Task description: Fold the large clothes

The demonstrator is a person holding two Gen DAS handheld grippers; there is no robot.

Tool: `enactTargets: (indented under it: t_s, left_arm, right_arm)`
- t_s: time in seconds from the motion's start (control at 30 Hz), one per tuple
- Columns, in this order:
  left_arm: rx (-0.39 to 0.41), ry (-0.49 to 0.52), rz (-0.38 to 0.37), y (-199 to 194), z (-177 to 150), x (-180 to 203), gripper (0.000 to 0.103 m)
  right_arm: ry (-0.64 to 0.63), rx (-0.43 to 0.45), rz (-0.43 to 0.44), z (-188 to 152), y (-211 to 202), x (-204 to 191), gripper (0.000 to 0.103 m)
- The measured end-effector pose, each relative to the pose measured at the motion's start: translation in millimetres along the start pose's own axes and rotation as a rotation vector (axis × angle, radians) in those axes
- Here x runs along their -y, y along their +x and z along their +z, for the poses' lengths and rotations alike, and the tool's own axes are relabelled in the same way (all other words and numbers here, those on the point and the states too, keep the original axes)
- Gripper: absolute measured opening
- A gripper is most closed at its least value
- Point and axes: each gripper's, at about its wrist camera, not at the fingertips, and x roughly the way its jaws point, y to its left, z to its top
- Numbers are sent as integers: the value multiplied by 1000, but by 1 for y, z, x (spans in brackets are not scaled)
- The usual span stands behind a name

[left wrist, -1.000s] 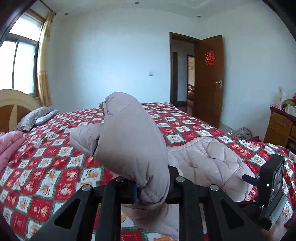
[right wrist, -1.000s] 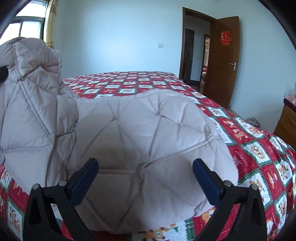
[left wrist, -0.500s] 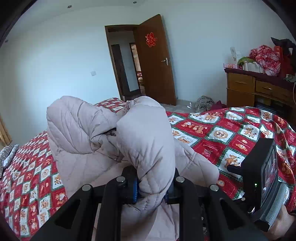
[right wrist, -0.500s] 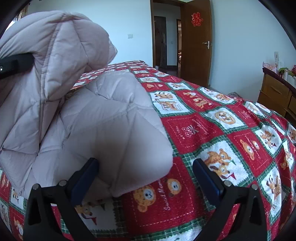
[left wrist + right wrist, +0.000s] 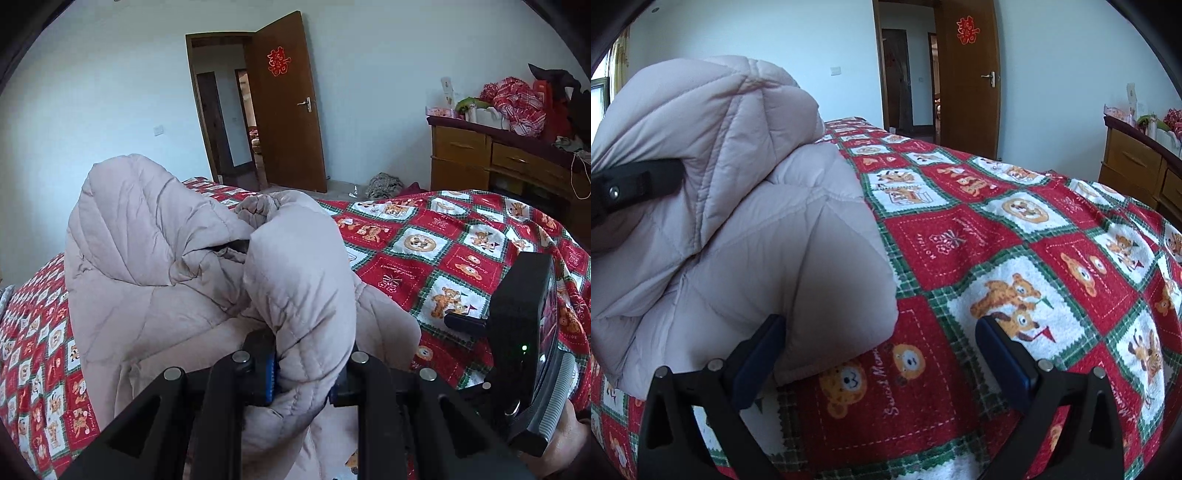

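Currently the beige quilted down jacket is heaped on the bed, on its red teddy-bear patchwork bedspread. One padded sleeve fold rises between the left gripper fingers, which are clamped on it. Right gripper fingers are spread wide, gripping nothing: the jacket's rounded edge lies just inside the left-hand finger, while bare bedspread fills the remaining gap.
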Motion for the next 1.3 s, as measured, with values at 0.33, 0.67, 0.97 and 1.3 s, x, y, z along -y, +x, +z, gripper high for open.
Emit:
enactTargets:
  t_s: [0.33, 0.67, 0.97, 1.3]
  left_arm:
    - [-20, -14, -18, 14, -9, -2, 20]
    - [-13, -29, -8, 8, -12, -4, 22]
    - [143, -62, 81, -56, 4, 5, 77]
    - [120, -458, 488, -46, -16, -168, 100]
  right_arm:
    - [-5, -32, -2, 2, 9, 1, 103]
    - [-43, -29, -29, -1, 14, -5, 103]
    - [-49, -22, -24, -3, 15, -6, 103]
    - [-56, -26, -27, -4, 17, -9, 103]
